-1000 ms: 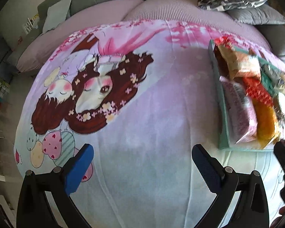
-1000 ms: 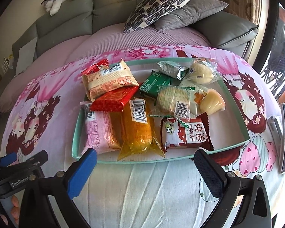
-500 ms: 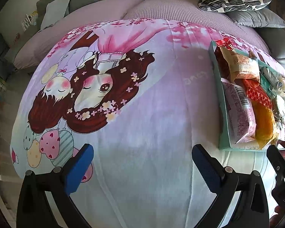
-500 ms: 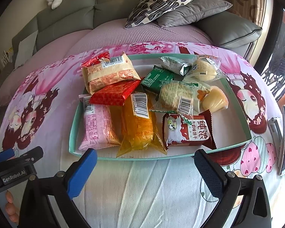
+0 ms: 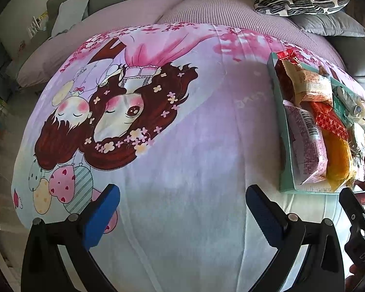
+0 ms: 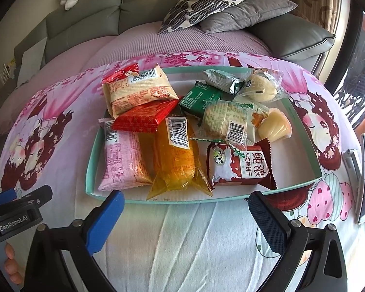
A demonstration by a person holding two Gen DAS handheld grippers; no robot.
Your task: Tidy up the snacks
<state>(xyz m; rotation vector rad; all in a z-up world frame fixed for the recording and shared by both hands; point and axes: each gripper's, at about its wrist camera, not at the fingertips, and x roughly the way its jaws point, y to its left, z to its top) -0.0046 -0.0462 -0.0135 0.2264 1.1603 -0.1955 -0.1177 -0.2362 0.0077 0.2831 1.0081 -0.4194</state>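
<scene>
"GenRobot.AI" lettering marks my left gripper (image 6: pixel 19 209) at the far left, its jaws wide apart and holding nothing. My right gripper (image 6: pixel 185 216) gapes equally wide, also bare, just short of the teal tray (image 6: pixel 90 170). Inside lie a pink packet (image 6: pixel 124 160), an orange packet (image 6: pixel 175 160), then a maroon biscuit packet (image 6: pixel 241 168) printed in Chinese characters.

Sunlit grey sofa (image 6: pixel 80 22) with patterned cushion (image 6: pixel 206 0).

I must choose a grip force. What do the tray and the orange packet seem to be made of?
Tray: probably thin cardboard, matte teal outside, white inside; its straight walls look paper-thin. Orange packet: glossy clear plastic film, with see-through crimped ends and bright glare.
</scene>
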